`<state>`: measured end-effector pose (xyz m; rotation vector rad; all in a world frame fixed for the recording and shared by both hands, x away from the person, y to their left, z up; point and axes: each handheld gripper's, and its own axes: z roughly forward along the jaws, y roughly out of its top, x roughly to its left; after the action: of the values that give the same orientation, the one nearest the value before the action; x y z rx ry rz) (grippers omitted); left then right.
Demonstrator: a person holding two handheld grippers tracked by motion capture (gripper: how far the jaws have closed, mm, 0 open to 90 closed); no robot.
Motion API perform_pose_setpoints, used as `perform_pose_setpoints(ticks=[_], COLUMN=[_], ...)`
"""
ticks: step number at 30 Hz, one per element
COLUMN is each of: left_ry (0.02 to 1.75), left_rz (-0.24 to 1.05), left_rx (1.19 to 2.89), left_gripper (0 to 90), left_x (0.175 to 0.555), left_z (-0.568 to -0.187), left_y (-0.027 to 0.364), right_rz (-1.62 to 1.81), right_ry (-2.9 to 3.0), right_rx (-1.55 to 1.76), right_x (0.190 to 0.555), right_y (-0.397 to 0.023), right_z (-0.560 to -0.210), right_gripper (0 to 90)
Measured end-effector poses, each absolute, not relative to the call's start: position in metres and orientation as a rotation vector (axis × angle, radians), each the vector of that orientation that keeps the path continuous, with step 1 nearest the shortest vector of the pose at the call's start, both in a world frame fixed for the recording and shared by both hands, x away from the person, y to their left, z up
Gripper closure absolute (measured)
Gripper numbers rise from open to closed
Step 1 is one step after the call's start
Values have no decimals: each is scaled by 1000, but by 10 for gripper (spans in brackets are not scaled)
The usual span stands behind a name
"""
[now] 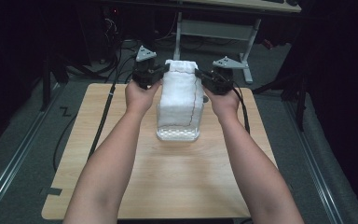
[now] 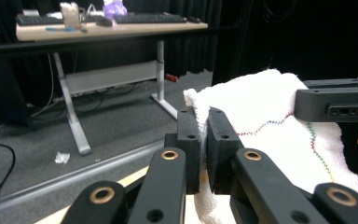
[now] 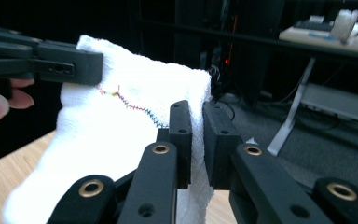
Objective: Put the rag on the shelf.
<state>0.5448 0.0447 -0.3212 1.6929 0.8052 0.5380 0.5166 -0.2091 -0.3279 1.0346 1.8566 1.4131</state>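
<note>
— Both grippers pinch the white towel: our left gripper [image 1: 164, 70] has its jaws squeezed on the far left corner, and our right gripper [image 1: 199, 73] on the far right corner.

— Where is the white towel [image 1: 181, 95]?

— Hanging over the middle of the wooden table [image 1: 168, 177], its bottom edge resting there.

— Why do we hold two corners?

— We think it keeps the cloth spread flat, so it won't bunch up.
</note>
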Motion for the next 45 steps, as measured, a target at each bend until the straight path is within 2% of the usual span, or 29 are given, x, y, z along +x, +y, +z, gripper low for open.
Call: perform_pose_setpoints(ticks=[15, 17, 19, 20, 21, 22, 25, 45], left_ry=[911, 917, 935, 959, 959, 967, 967, 966], left_rz=[460, 464, 448, 382, 382, 376, 349, 410], left_rx=[1789, 1801, 1814, 1807, 1807, 1776, 1739, 1739], left_gripper=[855, 855, 853, 802, 716, 669, 587, 585], left_x=[559, 559, 560, 563, 563, 562, 561, 548], left_z=[-368, -370, -374, -377, -377, -377, -374, -379], left_y=[49, 49, 51, 54, 54, 56, 58, 76], right_rz=[1366, 1367, 1357, 1374, 1374, 1386, 1366, 1317], right_ry=[2013, 2018, 2019, 2002, 2002, 1996, 1998, 1986], right_rx=[1115, 1120, 1161, 1190, 1190, 1222, 1218, 1197], right_x=[547, 548, 550, 551, 551, 552, 551, 534], right_y=[-207, -207, -207, -211, -211, -216, -218, -225], right_z=[-360, -361, -364, -366, -366, -366, -368, -373], right_gripper=[822, 812, 756, 731, 731, 722, 724, 690])
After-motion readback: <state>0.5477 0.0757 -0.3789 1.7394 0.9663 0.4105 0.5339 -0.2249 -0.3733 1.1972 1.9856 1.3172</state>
